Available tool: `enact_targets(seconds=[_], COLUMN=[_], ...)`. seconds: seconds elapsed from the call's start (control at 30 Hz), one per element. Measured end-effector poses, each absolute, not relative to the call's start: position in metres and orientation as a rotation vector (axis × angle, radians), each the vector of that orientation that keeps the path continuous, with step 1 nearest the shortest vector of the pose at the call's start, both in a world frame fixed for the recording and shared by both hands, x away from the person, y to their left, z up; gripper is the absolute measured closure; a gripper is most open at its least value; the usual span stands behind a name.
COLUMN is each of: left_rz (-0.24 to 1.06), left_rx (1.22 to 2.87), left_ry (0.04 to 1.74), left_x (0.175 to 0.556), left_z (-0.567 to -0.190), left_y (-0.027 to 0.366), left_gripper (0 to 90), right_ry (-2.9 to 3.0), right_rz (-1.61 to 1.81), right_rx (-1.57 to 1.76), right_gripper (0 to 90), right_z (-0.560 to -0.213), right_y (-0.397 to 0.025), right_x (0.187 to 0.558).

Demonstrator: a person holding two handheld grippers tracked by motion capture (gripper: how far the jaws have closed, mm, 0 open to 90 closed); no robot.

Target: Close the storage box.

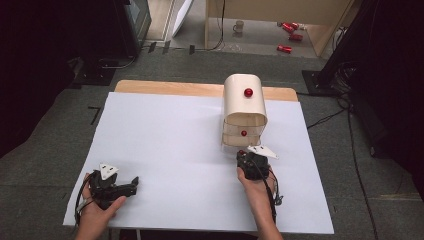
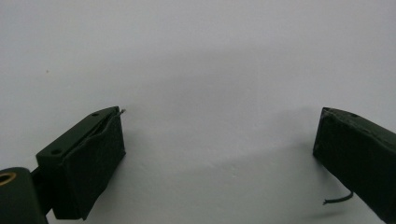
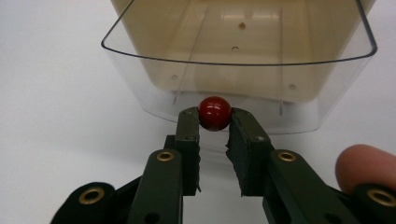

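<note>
A cream drawer cabinet (image 1: 245, 102) stands on the right half of the white table. Each drawer front carries a red knob; the top knob (image 1: 248, 92) is free. The lowest, clear plastic drawer (image 3: 238, 60) is drawn out toward me and looks empty inside. My right gripper (image 3: 215, 122) is shut on that drawer's red knob (image 3: 215, 112), a jaw pressing on each side; in the high view the right gripper (image 1: 244, 156) sits just in front of the cabinet. My left gripper (image 1: 131, 187) rests on the table at the near left, open, with only bare table between its fingers (image 2: 93, 158).
The white table sheet (image 1: 170, 150) covers a wooden top whose far edge shows behind the cabinet. On the floor beyond lie a mug (image 1: 239, 26) and several red cans (image 1: 290, 30). Cables trail on the floor at the right.
</note>
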State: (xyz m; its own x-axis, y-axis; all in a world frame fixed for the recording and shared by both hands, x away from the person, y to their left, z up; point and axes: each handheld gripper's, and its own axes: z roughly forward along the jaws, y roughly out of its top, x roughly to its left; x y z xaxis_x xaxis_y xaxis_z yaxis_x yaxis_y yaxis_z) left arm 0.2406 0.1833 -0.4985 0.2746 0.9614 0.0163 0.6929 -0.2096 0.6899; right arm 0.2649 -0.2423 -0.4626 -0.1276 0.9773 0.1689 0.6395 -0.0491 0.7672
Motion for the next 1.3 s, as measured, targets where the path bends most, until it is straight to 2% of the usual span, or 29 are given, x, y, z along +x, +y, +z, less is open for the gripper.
enact_targets(seconds=[0.9,1.0,1.07,1.17,1.2,1.27,1.3], left_rz=[0.613,0.613,0.613,0.613,0.613,0.613,0.613], left_rx=[1.981,1.981,1.98,1.98,1.98,1.98,1.98], left_ry=[1.483,1.483,1.483,1.483,1.483,1.483,1.483], left_x=[0.241,0.241,0.241,0.241,0.241,0.241,0.241], left_z=[-0.498,-0.498,-0.498,-0.498,-0.498,-0.498,-0.498], left_y=[0.183,0.183,0.183,0.183,0.183,0.183,0.183], left_gripper=[2.0,2.0,2.0,2.0,2.0,2.0,2.0], right_ry=[1.787,1.786,1.792,1.813,1.842,1.887,1.887], right_rz=[1.023,1.024,1.048,1.048,1.048,1.057,1.057], right_rx=[1.711,1.71,1.71,1.699,1.695,1.697,1.697], right_gripper=[74.8,72.4,61.4,35.6,17.9,8.1,8.1], right_z=[-0.464,-0.465,-0.465,-0.465,-0.465,-0.465,-0.465], right_y=[-0.243,-0.243,-0.245,-0.248,-0.249,-0.251,-0.251], right_x=[0.288,0.288,0.287,0.286,0.285,0.283,0.283])
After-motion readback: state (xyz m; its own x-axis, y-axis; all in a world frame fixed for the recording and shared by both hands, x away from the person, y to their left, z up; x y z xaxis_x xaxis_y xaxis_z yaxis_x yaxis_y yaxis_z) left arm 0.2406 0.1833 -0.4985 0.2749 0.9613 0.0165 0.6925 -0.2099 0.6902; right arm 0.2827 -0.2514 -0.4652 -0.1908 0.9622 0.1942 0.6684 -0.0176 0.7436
